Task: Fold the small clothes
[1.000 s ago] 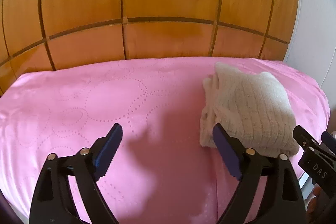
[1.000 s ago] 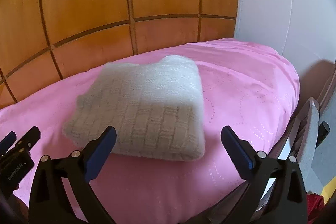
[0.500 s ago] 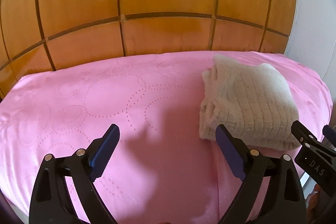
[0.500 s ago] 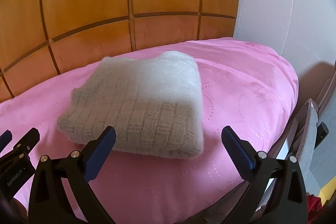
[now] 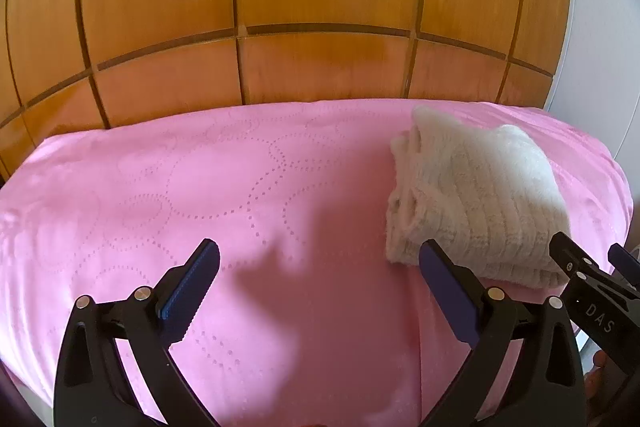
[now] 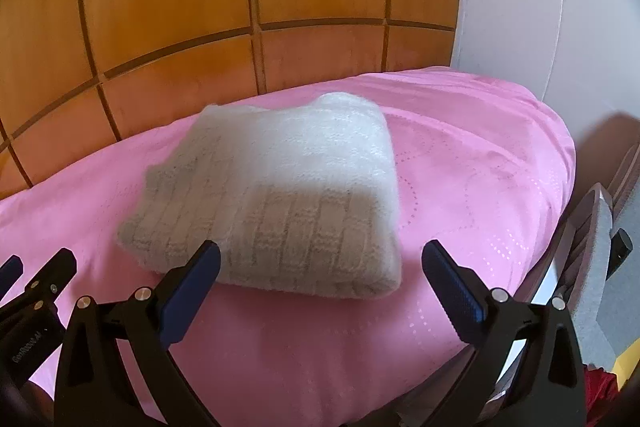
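Left gripper (image 5: 318,281): jaws opening, nothing lying between them.
Right gripper (image 6: 320,277): jaws standing apart, empty.
Knit garment (image 6: 276,199): sitting folded on the pink bedcover (image 5: 200,187), just beyond both.
Risk: a careless nudge could be undoing the loose fold.

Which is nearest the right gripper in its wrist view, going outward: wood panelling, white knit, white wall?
1. White knit: folded on the pink cover just ahead of the right gripper, slightly left.
2. White wall: behind the bed, at right.
3. Wood panelling: behind the bed; too close to call against the wall.
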`<state>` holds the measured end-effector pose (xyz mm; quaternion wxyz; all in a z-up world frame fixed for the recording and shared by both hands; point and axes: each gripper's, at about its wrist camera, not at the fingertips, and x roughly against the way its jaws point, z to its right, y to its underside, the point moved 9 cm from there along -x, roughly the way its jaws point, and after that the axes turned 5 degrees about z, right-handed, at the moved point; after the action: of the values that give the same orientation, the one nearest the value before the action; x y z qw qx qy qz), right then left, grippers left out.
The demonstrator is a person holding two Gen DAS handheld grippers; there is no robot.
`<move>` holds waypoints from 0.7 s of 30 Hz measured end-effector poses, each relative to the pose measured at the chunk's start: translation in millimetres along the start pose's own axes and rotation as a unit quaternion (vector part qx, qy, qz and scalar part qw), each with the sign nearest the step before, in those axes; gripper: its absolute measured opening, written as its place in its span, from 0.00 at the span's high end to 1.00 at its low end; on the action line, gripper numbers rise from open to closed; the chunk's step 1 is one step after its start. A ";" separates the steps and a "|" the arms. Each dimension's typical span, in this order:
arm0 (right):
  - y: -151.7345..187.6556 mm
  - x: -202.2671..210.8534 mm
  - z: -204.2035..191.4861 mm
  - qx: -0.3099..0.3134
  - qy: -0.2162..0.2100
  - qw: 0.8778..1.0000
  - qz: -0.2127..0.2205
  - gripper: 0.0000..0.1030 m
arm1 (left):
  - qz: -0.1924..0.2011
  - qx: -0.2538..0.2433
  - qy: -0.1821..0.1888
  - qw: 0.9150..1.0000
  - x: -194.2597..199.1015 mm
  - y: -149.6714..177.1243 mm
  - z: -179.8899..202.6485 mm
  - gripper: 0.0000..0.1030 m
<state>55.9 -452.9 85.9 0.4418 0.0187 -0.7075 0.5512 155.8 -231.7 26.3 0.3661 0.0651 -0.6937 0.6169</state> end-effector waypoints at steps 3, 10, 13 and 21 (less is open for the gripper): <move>-0.1 0.6 -3.7 0.008 -0.003 1.000 0.003 0.02 | -0.004 0.002 -0.003 1.000 -0.6 1.3 -2.3 0.04; 3.1 -0.9 -6.4 0.010 -0.008 1.000 -0.002 0.02 | -0.005 -0.005 -0.011 1.000 0.0 2.4 -1.2 0.04; 3.1 -0.8 -6.8 0.009 -0.010 1.000 -0.002 0.02 | -0.006 -0.001 -0.009 1.000 0.6 2.5 -1.5 0.04; 1.3 -2.4 -3.8 0.004 -0.012 1.000 0.000 0.02 | 0.000 -0.001 -0.011 1.000 3.1 1.2 0.1 0.04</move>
<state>59.0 -450.4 83.3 0.4329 0.0272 -0.7106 0.5540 152.8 -230.5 27.2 0.3586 0.0715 -0.6983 0.6154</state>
